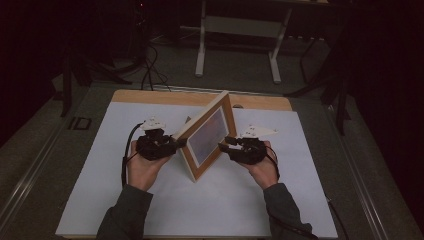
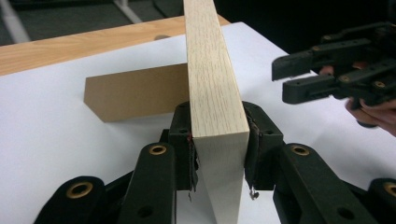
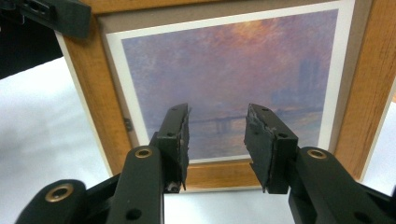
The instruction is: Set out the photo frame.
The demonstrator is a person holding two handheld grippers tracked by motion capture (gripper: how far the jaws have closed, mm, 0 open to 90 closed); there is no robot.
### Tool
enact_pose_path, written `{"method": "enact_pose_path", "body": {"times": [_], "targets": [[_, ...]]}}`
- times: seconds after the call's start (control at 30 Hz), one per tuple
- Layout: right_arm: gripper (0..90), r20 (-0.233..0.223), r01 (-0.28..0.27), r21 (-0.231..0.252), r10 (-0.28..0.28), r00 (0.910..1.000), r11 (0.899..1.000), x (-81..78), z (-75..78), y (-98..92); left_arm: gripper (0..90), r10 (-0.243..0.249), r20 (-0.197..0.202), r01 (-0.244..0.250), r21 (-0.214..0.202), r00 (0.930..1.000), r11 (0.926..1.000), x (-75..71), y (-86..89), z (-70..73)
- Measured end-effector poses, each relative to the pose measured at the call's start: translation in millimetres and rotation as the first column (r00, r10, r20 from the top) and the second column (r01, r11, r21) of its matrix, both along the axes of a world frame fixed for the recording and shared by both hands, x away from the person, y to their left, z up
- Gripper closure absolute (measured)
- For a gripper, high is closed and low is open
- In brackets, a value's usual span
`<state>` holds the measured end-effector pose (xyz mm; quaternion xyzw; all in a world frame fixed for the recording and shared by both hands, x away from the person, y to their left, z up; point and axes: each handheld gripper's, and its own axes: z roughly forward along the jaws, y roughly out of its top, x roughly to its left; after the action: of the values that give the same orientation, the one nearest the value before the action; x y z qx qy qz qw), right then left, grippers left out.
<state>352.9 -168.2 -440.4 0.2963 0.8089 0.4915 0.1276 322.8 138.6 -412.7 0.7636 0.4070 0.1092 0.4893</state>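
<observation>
A wooden picture frame [image 1: 207,135] with a hazy purple and orange sunset print stands upright on the white table top, turned at an angle. My left gripper [image 1: 177,144] is at the frame's left side. In the left gripper view my left gripper [image 2: 218,126] has its pads pressed on both faces of the pale frame edge [image 2: 212,84], and the brown easel back [image 2: 130,93] sticks out behind. My right gripper [image 1: 225,143] is in front of the print, close to the glass. In the right gripper view my right gripper [image 3: 217,126] stands open with nothing between its pads, before the print [image 3: 233,70].
A white sheet [image 1: 125,200] covers the wooden table [image 1: 150,96], whose bare strip runs along the far edge. Beyond it on the dark floor are a white-legged stand [image 1: 240,30] and loose cables [image 1: 150,65].
</observation>
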Motion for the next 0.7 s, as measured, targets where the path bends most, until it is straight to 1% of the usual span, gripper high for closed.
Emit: {"method": "enact_pose_path", "body": {"times": [0.17, 0.23, 0.4, 0.5, 0.57, 0.63, 0.67, 0.7], "targets": [[58.9, 0.000, 0.016, 0.003, -0.016, 0.9999, 1.000, 1.1, -0.3, -3.7, 70.0, -0.057, 0.002, 0.057, 0.003, 0.9984, 0.9984, 7.3, 12.0, 0.3], [58.9, 0.000, 0.021, 0.003, -0.021, 0.9998, 1.000, 1.7, -0.6, -4.9, 69.9, -0.082, 0.015, 0.082, 0.002, 0.9965, 0.9966, 9.7, 17.4, -0.5], [58.4, 0.000, 0.030, -0.003, -0.030, 0.9996, 1.000, 3.3, -1.0, -7.3, 70.5, -0.135, 0.010, 0.135, -0.002, 0.9908, 0.9909, 18.0, 28.2, 0.4], [58.2, -0.002, 0.037, 0.002, -0.037, 0.9993, 0.999, 3.9, -0.3, -8.1, 71.0, -0.171, 0.002, 0.171, -0.004, 0.9852, 0.9852, 24.2, 33.2, 1.4], [58.2, 0.001, 0.037, 0.001, -0.037, 0.9993, 0.999, 4.6, 0.7, -8.4, 70.8, -0.194, 0.006, 0.194, 0.002, 0.9809, 0.9809, 26.8, 34.9, 1.4], [57.8, 0.002, 0.040, 0.000, -0.040, 0.9992, 0.999, 5.6, 2.3, -8.9, 70.6, -0.224, -0.002, 0.224, 0.007, 0.9746, 0.9745, 31.7, 37.7, 1.8], [57.6, 0.003, 0.046, -0.001, -0.046, 0.9989, 0.999, 6.6, 2.9, -9.5, 70.5, -0.230, -0.003, 0.230, 0.006, 0.9733, 0.9733, 32.8, 38.3, 1.7], [57.5, 0.004, 0.049, -0.002, -0.049, 0.9988, 0.999, 7.2, 3.0, -9.8, 70.5, -0.241, -0.009, 0.241, 0.001, 0.9706, 0.9706, 35.2, 40.0, 1.5]]}}
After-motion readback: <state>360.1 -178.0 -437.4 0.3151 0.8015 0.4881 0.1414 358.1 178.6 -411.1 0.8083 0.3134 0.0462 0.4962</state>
